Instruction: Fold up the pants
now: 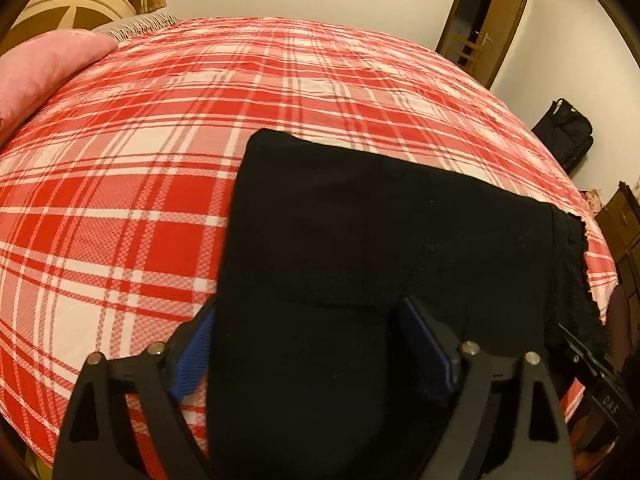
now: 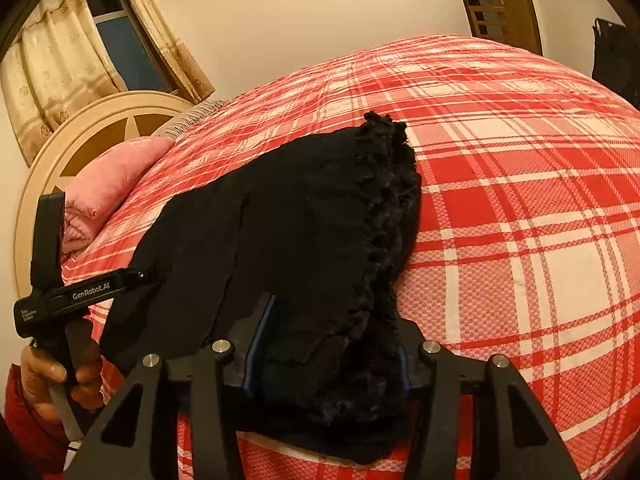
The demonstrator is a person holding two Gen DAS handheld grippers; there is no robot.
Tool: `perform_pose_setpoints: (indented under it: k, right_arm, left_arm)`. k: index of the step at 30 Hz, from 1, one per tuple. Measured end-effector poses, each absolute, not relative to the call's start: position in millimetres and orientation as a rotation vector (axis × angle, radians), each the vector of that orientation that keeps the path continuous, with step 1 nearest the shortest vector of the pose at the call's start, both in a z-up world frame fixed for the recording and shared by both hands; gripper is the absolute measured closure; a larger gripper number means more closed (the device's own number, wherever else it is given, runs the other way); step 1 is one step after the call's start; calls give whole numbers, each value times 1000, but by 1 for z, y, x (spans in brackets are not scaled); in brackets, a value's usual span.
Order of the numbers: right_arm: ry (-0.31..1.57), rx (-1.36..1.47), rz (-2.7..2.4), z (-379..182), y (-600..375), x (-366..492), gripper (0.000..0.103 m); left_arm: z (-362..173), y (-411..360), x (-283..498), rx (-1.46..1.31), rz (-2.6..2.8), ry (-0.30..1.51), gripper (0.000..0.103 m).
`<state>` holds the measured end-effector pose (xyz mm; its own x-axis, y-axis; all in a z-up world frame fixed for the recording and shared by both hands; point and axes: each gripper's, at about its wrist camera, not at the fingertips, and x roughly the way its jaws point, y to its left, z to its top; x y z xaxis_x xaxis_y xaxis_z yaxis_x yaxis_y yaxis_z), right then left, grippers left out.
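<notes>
black pants [image 1: 360, 240] on bed, cloth between both hand-held grippers' fingers

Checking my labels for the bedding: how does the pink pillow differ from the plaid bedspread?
The pillow is plain pink; the bedspread is red-and-white plaid. The pillow is small and puffy by the headboard; the bedspread lies flat across the bed. The black pants lie on the bedspread, not the pillow.
</notes>
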<state>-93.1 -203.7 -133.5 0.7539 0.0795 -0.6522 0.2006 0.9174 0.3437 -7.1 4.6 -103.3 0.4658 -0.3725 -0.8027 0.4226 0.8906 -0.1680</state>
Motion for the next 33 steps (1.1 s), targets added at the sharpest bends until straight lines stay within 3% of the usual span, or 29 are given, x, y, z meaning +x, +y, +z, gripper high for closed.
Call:
perform_pose_setpoints:
  k: [1, 3, 7, 9, 12, 33]
  right_arm:
    - [722, 397, -70, -132, -202, -93, 54]
    - [727, 369, -74, -130, -198, -92, 57]
    - [728, 331, -83, -124, -192, -91, 63]
    - [723, 304, -87, -121, -189, -91, 65]
    - [711, 245, -98, -111, -180, -92, 68]
    - [570, 150, -17, -43, -146, -82, 72]
  left_arm:
    - [-103, 5, -8, 60, -483, 963, 19]
    - [-101, 7, -8, 75, -463, 950, 42]
    - [-96, 15, -4, 52, -470, 958, 62]
    - [-93, 15, -6, 72, -456, 937, 79]
    - [-89, 15, -9, 90, -448, 915, 87]
    - [-40, 36, -11, -6, -493, 819, 91]
